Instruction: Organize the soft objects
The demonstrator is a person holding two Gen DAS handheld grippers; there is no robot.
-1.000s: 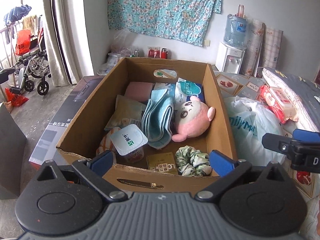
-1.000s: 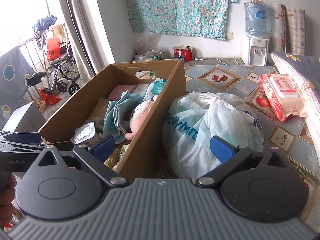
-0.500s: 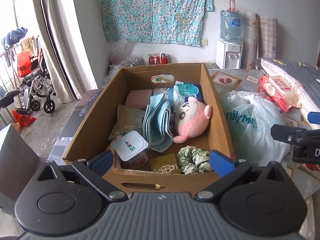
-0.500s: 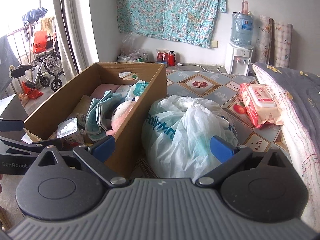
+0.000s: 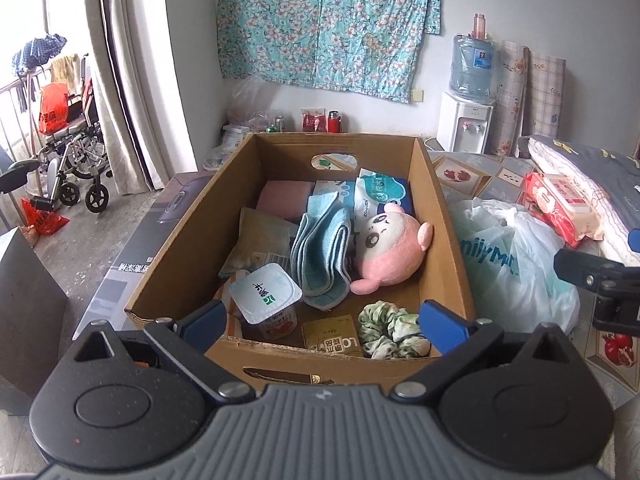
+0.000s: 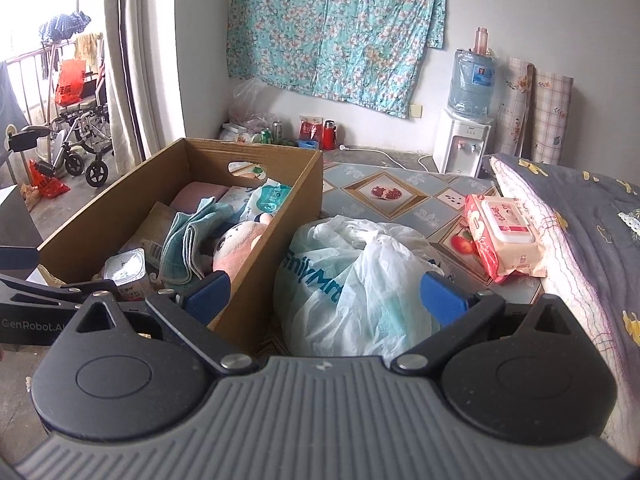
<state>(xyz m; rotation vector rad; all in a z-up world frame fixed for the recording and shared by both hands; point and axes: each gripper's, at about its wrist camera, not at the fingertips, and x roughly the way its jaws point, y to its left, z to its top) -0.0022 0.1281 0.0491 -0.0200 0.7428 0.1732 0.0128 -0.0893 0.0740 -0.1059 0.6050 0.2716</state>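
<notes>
A cardboard box holds a pink plush toy, a folded blue towel, a green scrunchie, a yogurt cup, a pink cloth and tissue packs. My left gripper is open and empty, just behind the box's near wall. My right gripper is open and empty, behind a white plastic bag that lies right of the box.
A wet-wipes pack lies on the patterned mat beside folded bedding. A water dispenser stands at the back wall. A wheelchair is at the far left. A flat black carton lies left of the box.
Both grippers have drawn back and risen a little, so the box and bag look smaller and lower. Nothing was grasped or moved.
</notes>
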